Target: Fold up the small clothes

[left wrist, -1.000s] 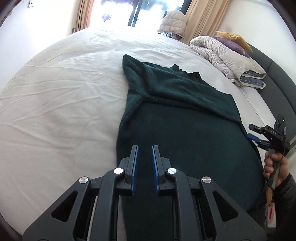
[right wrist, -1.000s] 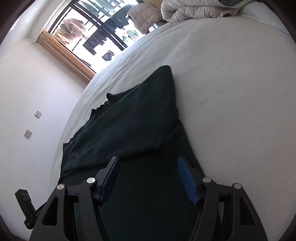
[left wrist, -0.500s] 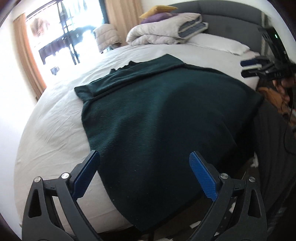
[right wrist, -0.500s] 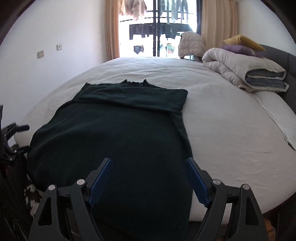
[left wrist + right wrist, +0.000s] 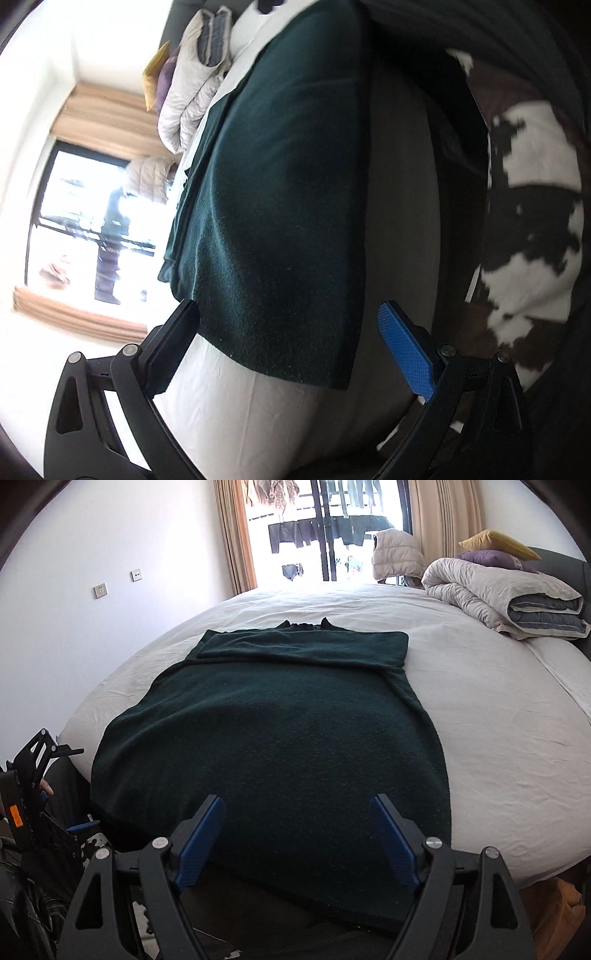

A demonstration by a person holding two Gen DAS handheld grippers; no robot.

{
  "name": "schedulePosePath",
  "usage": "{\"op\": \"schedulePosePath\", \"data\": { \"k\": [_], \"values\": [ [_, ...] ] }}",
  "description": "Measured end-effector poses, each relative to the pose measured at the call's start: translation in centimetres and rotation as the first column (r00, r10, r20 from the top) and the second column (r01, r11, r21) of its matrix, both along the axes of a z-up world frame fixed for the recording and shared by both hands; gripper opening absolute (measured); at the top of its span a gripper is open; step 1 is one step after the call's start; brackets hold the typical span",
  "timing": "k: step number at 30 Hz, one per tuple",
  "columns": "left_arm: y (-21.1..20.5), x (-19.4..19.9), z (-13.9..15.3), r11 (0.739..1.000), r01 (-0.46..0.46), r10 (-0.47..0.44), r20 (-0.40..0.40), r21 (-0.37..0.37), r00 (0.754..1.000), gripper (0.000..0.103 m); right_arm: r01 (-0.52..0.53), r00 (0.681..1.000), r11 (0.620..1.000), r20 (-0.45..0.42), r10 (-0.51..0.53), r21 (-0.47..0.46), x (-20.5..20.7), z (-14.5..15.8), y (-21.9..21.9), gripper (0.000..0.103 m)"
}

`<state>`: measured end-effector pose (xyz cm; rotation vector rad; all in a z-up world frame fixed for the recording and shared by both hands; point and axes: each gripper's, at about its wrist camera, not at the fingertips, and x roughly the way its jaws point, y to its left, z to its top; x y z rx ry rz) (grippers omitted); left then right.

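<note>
A dark green sweater (image 5: 280,723) lies flat on the white bed (image 5: 498,720), its sleeves folded across the chest and its hem hanging over the near edge. My right gripper (image 5: 297,806) is open above the hem's middle with nothing between its fingers. In the left wrist view the picture is rolled on its side. There the sweater (image 5: 280,192) stretches away and my left gripper (image 5: 291,330) stands wide open, framing the hem's corner without touching it. The left gripper (image 5: 83,788) also shows at the bed's left edge, held by a hand.
A folded grey duvet (image 5: 506,594) with purple and yellow pillows lies at the bed's far right. A padded jacket (image 5: 395,554) hangs by the window (image 5: 332,528). A cowhide rug (image 5: 532,229) covers the floor beside the bed. A dark headboard (image 5: 554,559) stands at the right.
My left gripper went from nearly shut to wide open, left the sweater's top for the hem corner at the bed's edge and rolled sideways. My right gripper widened and backed to the hem.
</note>
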<state>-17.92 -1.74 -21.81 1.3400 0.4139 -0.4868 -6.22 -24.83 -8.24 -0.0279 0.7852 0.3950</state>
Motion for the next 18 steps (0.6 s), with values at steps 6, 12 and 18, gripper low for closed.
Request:
{"op": "schedulePosePath", "data": {
  "k": [6, 12, 18],
  "values": [
    [-0.1, 0.1, -5.4, 0.975, 0.026, -0.062, 0.159, 0.221, 0.985, 0.099, 0.012, 1.000, 1.000, -0.011, -0.011, 0.013, 0.0, -0.2, 0.4, 0.083],
    [0.4, 0.5, -3.4, 0.993, 0.017, -0.042, 0.213, 0.120, 0.976, 0.091, 0.025, 1.000, 1.000, 0.011, -0.025, -0.008, -0.5, 0.2, -0.1, 0.083],
    [0.4, 0.4, 2.9, 0.992, 0.028, -0.017, 0.096, -0.125, 0.995, 0.039, 0.014, 0.999, 0.999, 0.033, -0.012, -0.044, -1.7, 0.5, 0.2, 0.083]
  ]
}}
